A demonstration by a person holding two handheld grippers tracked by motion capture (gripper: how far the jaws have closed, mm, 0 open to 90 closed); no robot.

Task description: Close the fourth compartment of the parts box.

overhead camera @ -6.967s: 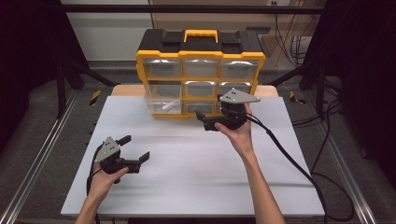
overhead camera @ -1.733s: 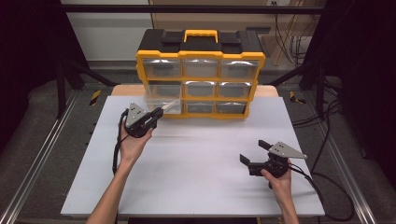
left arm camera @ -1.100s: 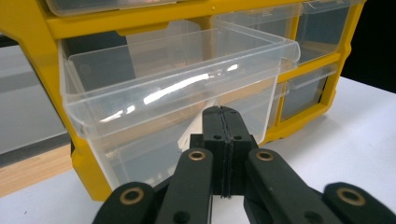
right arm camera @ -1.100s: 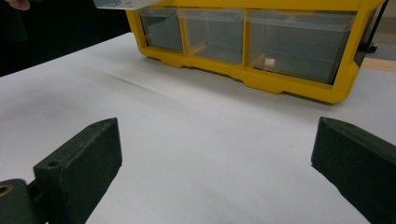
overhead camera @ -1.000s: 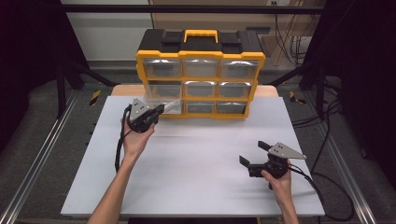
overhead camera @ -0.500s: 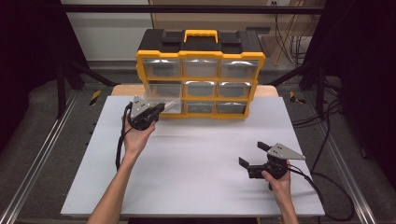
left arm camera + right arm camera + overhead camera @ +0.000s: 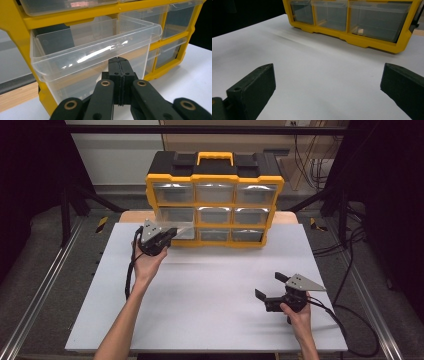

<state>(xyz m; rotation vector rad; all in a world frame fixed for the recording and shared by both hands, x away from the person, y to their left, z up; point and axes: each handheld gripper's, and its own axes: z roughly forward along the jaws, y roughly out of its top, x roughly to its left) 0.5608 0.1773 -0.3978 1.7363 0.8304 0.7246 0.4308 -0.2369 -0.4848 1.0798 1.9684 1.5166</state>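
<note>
**A:** What step does this look like?

**B:** My guess is drawer work on the yellow organizer (image 7: pixel 215 200). The left gripper (image 7: pixel 119 82) is at the organizer's lower left corner, and its jaws are pressed together with no gap. They sit right under the front lip of the clear drawer (image 7: pixel 95 55), which stands partly out of its slot. Whether they pinch a tab or only rest against the drawer front, I cannot tell.

**A:** Pulling or pushing?

**B:** These pictures alone don't settle it. Either way, the next move calls for a straight line along the slot, level, so the drawer doesn't bind on the yellow frame.

**A:** How does the drawer look?

**B:** Transparent plastic with thin walls, a rolled rim and a bright glare streak across the front. It appears empty. It is the leftmost one in the organizer's bottom row; the other drawers sit flush.

**A:** And the organizer itself?

**B:** Three rows of three clear drawers, a black top and a yellow carry handle. It stands at the far edge of the white table (image 7: pixel 210 285).

**A:** The right side?

**B:** The right gripper (image 7: pixel 272 287) is well in front of the organizer, toward its right end, low over the table. Its jaws are spread wide and hold nothing. I judge it idle.
</note>
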